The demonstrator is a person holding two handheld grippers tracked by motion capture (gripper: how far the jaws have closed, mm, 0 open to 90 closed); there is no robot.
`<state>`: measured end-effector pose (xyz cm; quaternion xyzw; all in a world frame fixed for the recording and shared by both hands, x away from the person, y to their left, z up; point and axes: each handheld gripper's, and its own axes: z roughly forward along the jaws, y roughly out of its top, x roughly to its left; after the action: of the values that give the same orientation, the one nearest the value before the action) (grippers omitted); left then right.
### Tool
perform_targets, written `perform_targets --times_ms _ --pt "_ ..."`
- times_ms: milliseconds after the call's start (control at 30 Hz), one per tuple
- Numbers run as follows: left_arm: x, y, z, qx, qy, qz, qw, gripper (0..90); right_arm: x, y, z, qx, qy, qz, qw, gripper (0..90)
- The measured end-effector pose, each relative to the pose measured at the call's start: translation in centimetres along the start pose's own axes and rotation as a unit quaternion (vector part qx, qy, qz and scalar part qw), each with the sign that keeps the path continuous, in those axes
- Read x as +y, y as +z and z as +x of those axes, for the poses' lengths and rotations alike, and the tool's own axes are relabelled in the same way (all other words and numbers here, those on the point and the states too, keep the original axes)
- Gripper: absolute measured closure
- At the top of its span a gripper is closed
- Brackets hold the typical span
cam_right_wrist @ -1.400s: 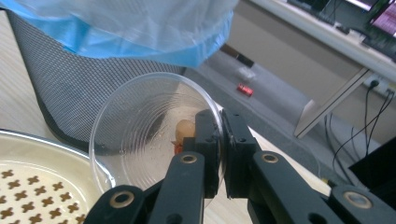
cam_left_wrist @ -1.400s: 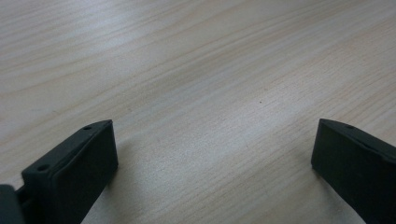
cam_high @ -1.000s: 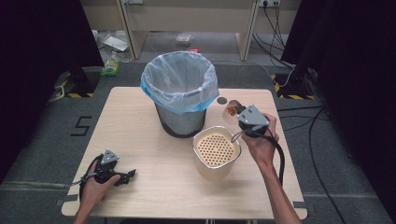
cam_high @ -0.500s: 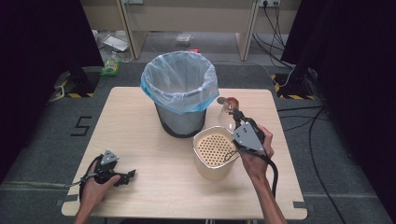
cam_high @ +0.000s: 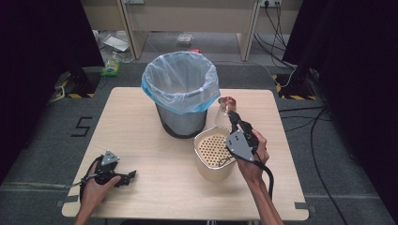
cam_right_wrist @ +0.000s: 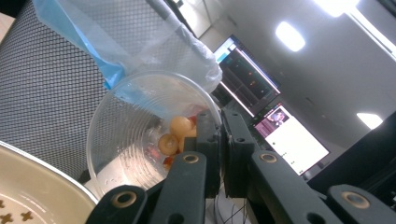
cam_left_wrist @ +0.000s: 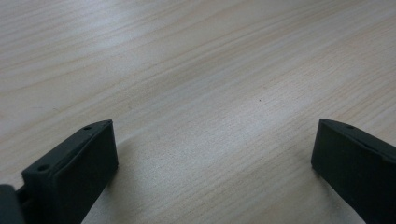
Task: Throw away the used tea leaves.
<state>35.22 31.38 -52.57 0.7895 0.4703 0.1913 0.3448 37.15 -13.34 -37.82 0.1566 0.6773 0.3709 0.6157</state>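
Note:
My right gripper [cam_high: 233, 118] is shut on the rim of a clear plastic cup [cam_high: 224, 110], just right of the bin and beyond the pot. In the right gripper view the cup [cam_right_wrist: 140, 135] is tilted with its mouth toward me. Both fingers [cam_right_wrist: 208, 133] pinch its rim, and a few small orange balls [cam_right_wrist: 173, 135] lie inside near them. A cream pot with a perforated insert [cam_high: 213, 154] stands below my right hand. My left gripper [cam_high: 126, 177] rests open on the table's near left, with bare wood between its jaws [cam_left_wrist: 210, 154].
A mesh bin lined with a blue-edged clear bag [cam_high: 182, 93] stands at the table's far middle, close beside the cup; its mesh wall [cam_right_wrist: 42, 93] is right behind the cup. The pot's rim [cam_right_wrist: 42, 182] lies lower left. Cables and boxes lie on the floor beyond the table.
My right hand has swung nearer and slightly down, to the pot's right rim, with the cup still gripped beside the bin. The left gripper has not moved.

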Motion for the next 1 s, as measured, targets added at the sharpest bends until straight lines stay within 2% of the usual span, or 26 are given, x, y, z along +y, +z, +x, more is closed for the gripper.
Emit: perform_targets --times_ms 100,167,300,367,400,433,700,833,933,967,1000 --pt "0.0 0.0 0.0 0.0 0.0 0.0 1.0 0.0 -0.2 0.1 0.0 -0.005 -0.005 0.003 1.0 87.5" --pt "0.0 0.0 0.0 0.0 0.0 0.0 1.0 0.0 -0.1 -0.1 0.1 -0.016 -0.018 -0.007 0.9997 87.7" --pt "0.0 0.0 0.0 0.0 0.0 0.0 1.0 0.0 -0.1 0.0 0.5 -0.024 -0.025 -0.015 0.9993 87.7" --pt "0.0 0.0 0.0 0.0 0.0 0.0 1.0 0.0 0.1 -0.3 0.7 -0.029 -0.037 -0.022 0.9986 87.7" --pt "0.0 0.0 0.0 0.0 0.0 0.0 1.0 0.0 0.4 -0.4 0.9 -0.037 -0.061 -0.026 0.9971 87.8" --pt "0.0 0.0 0.0 0.0 0.0 0.0 1.0 0.0 0.1 0.0 1.0 -0.029 -0.048 -0.005 0.9984 87.8" --pt "0.0 0.0 0.0 0.0 0.0 0.0 1.0 0.0 0.4 -0.6 1.1 -0.034 -0.063 -0.014 0.9973 87.8" --pt "0.0 0.0 0.0 0.0 0.0 0.0 1.0 0.0 0.2 -0.9 1.9 -0.032 -0.094 -0.018 0.9949 87.8" --pt "0.0 0.0 0.0 0.0 0.0 0.0 1.0 0.0 -0.2 -1.0 2.2 -0.029 -0.09 -0.014 0.9954 87.8" --pt "0.0 0.0 0.0 0.0 0.0 0.0 1.0 0.0 0.0 -1.2 2.3 -0.032 -0.105 -0.024 0.9937 87.8" --pt "0.0 0.0 0.0 0.0 0.0 0.0 1.0 0.0 0.0 -1.3 2.4 -0.033 -0.111 -0.023 0.9931 87.8"
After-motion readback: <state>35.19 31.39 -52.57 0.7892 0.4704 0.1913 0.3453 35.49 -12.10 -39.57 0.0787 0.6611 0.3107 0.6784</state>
